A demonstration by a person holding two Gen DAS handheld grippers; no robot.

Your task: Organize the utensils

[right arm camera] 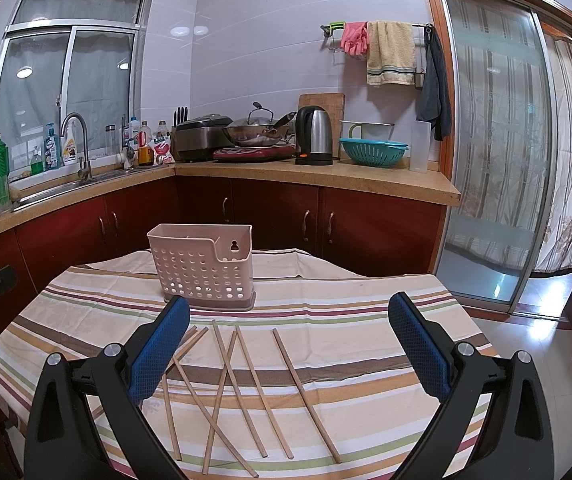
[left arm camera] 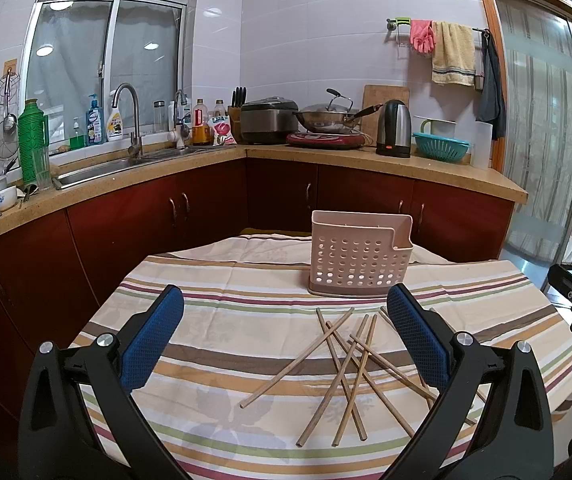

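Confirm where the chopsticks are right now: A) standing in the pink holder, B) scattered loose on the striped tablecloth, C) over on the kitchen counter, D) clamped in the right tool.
B: the chopsticks lie crisscrossed on the striped tablecloth in front of the pink holder; both the right tool and left tool are open with nothing between their fingers.

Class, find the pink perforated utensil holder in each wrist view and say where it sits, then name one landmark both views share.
Left wrist view: the pink utensil holder stands right of centre on the striped cloth, beyond the loose chopsticks.
Right wrist view: the holder stands left of centre, again beyond the chopsticks.
Shared landmark: the steel kettle on the counter.
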